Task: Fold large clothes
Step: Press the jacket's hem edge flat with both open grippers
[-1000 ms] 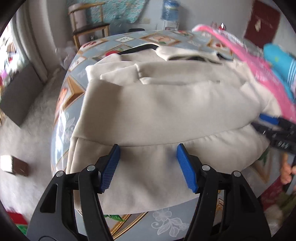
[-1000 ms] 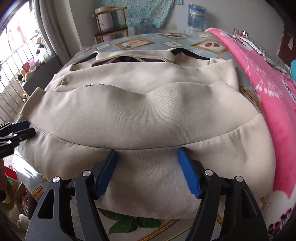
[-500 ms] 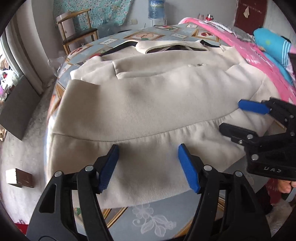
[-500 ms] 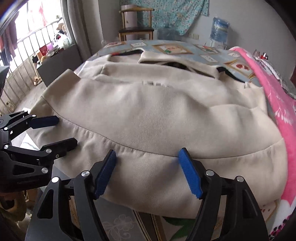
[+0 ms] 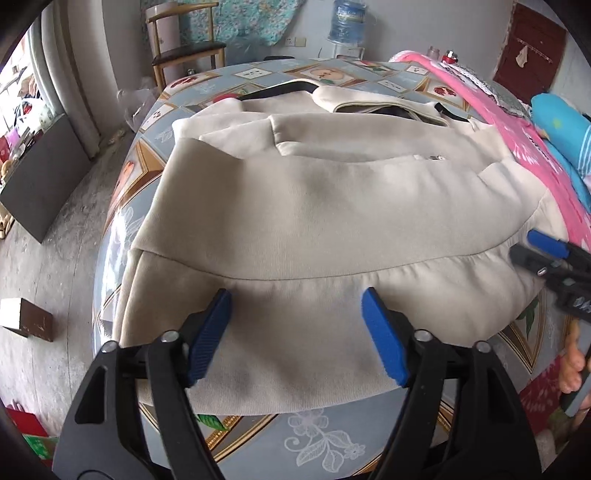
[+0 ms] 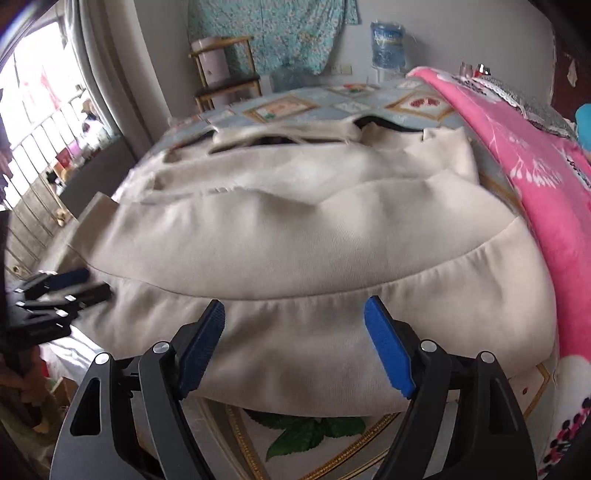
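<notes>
A large cream garment (image 5: 314,206) lies spread on the patterned table (image 5: 332,443), collar at the far end and hem band toward me. My left gripper (image 5: 295,301) hovers over the hem band's left part. Its jaws are opening, and its blue pads stand apart above the cloth without pressing it. My right gripper (image 6: 295,308) hovers the same way over the right part of the garment (image 6: 295,240), its jaws also opening. Each gripper shows at the edge of the other's view: the right gripper (image 5: 532,251) and the left gripper (image 6: 86,284).
A pink blanket (image 6: 535,166) and a blue pillow (image 5: 561,122) lie along the table's right side. Beyond the far end stand a wooden chair (image 5: 184,48) and a water bottle (image 5: 345,18). A dark board (image 5: 44,173) and a small box (image 5: 26,317) sit on the floor at left.
Both pairs of jaws stand wider apart than before. The right gripper swung in toward the left one, then drew back to the right edge. The right wrist view is now blurred.
</notes>
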Available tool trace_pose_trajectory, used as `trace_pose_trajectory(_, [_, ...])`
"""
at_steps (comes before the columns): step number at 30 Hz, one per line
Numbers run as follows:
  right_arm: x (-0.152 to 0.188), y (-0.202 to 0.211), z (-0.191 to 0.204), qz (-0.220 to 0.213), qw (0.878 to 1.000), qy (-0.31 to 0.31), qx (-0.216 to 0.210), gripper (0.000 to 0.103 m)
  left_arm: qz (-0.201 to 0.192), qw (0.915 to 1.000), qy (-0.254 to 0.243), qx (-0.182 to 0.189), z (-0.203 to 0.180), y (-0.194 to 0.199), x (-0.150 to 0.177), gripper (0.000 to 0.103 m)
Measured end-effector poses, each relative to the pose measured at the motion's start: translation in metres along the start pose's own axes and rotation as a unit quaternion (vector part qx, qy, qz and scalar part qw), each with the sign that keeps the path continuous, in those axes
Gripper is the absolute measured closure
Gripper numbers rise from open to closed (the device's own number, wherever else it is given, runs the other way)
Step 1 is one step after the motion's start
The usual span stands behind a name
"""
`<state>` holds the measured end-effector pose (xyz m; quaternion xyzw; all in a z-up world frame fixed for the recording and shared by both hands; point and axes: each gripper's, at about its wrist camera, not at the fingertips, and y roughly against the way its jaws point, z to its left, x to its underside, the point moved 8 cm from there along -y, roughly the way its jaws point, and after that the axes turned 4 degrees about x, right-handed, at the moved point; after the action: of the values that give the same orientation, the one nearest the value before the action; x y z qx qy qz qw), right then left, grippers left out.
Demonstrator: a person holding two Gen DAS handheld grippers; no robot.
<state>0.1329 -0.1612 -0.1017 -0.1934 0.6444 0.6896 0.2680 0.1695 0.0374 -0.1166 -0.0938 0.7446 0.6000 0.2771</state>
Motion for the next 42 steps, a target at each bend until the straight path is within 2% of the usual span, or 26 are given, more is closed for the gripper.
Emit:
trace_pose_trajectory(1, [-0.002, 0.004, 0.0, -0.008, 1.0, -0.002, -0.005, 0.02, 0.0, 1.0, -0.003, -0.004, -0.001, -0.002, 0.001, 0.028])
trace_pose_trajectory(5, [-0.007, 0.003, -0.001, -0.017, 1.0, 0.0, -0.01, 0.017, -0.01, 0.9997, -0.01, -0.022, -0.004, -0.009, 0.002, 0.019])
trace_pose_trajectory(11, [-0.014, -0.009, -0.002, -0.005, 0.999, 0.039, 0.004, 0.017, -0.014, 0.9988, 0.022, -0.041, -0.004, -0.013, -0.003, 0.015])
trace_pose_trajectory(17, [-0.019, -0.023, -0.002, -0.001, 0.999, 0.05, 0.003, 0.007, -0.01, 0.9964, 0.055, -0.064, 0.0, -0.014, -0.002, 0.008])
trace_pose_trajectory(21, [-0.02, -0.03, 0.005, -0.016, 0.996, 0.073, 0.045, 0.005, 0.006, 0.9956, 0.065, -0.068, 0.001, -0.015, -0.003, 0.008])
trace_pose_trajectory(24, [-0.018, -0.03, 0.005, -0.021, 0.996, 0.072, 0.055, 0.005, 0.019, 0.995, 0.07, -0.068, 0.001, -0.017, -0.004, 0.008])
trace_pose_trajectory(33, [-0.017, -0.033, 0.006, -0.005, 0.995, 0.074, 0.071, 0.005, 0.018, 0.9948, 0.071, -0.07, 0.001, -0.016, -0.003, 0.007])
trace_pose_trajectory(42, [-0.013, -0.035, 0.004, 0.036, 0.994, 0.094, 0.049, 0.005, -0.002, 0.9953, 0.066, -0.071, 0.0, -0.014, -0.002, 0.007])
